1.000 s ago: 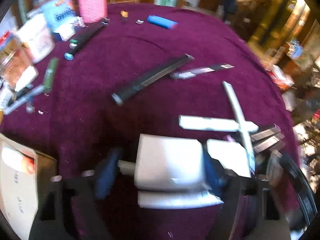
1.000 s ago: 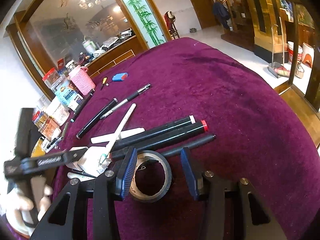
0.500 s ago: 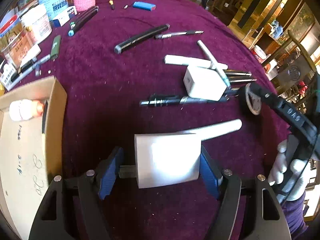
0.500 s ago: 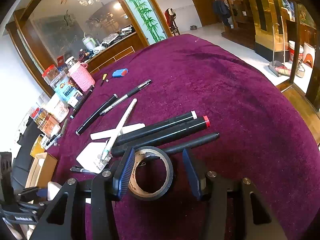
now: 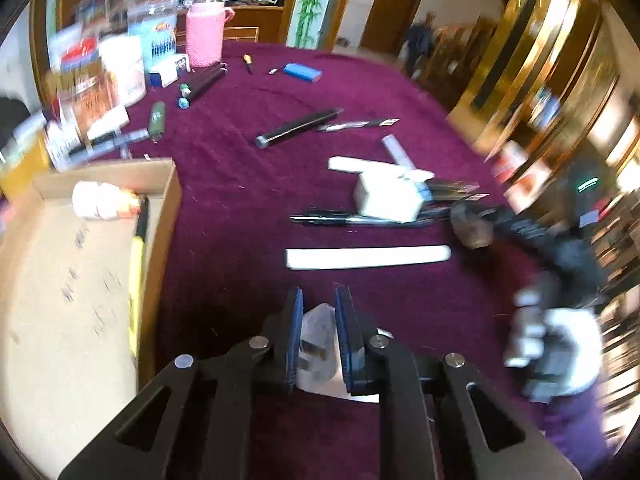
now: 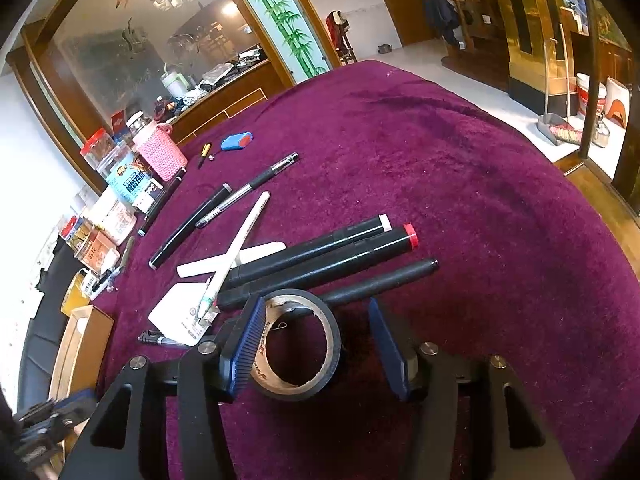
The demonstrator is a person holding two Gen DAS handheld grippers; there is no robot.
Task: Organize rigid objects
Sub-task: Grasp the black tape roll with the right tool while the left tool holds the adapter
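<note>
— Cardboard box (image 5: 160, 216) on the left: is it for the white plug (image 5: 316, 332)?
— Likely. The left gripper (image 5: 318, 308) jaws are closing, with the plug in the gap. I cannot tell if it is pinched.
— And the right gripper (image 6: 316, 308)?
— Its jaws are opening astride the near tape roll (image 6: 316, 384), probably repositioning.

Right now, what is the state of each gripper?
Left gripper: closing on a white block.
Right gripper: opening, tape roll between its jaws, not gripped.
</note>
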